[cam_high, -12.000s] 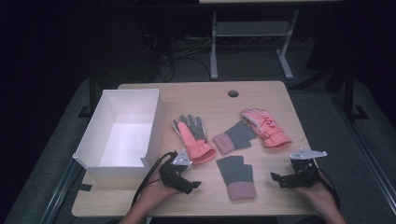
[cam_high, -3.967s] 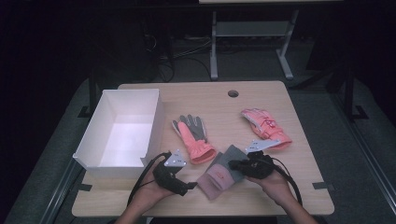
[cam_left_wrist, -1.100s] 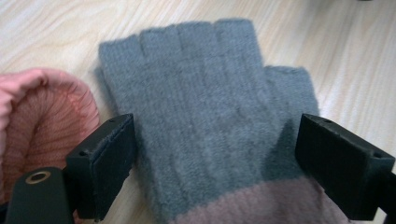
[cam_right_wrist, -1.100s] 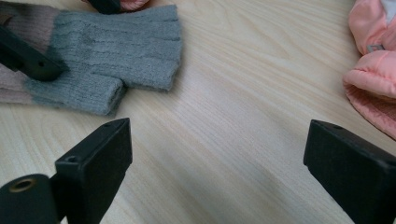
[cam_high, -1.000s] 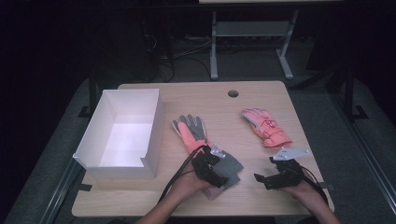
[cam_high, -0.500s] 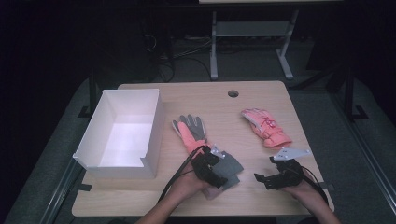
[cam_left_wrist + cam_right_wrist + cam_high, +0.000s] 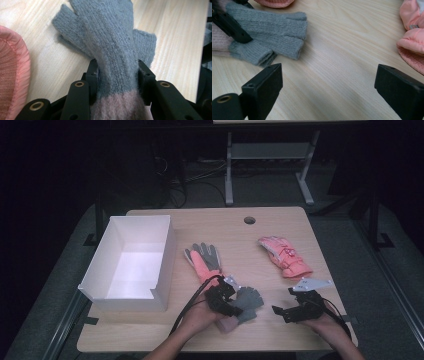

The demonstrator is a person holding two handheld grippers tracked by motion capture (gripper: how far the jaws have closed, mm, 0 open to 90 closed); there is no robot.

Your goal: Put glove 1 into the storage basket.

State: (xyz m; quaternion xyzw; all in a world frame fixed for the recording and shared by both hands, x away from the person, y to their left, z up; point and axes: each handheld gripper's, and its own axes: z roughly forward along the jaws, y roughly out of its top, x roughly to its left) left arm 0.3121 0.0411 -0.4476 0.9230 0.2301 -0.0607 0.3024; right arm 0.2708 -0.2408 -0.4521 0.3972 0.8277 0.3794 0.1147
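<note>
Now the left gripper (image 7: 117, 75), jaws just closed, pinches the stacked grey gloves (image 7: 110, 42) ready for lifting, while the right gripper (image 7: 329, 85) waits wide open, empty.

No legible text or labels.

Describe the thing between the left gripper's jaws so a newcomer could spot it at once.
Start at the white box on the table's left, then look right along the near edge. There the left gripper, whose jaws have just been closing, pinches the stacked knit gloves. They are fingerless, grey with pale pink cuffs, unlike the padded salmon gloves nearby.
</note>
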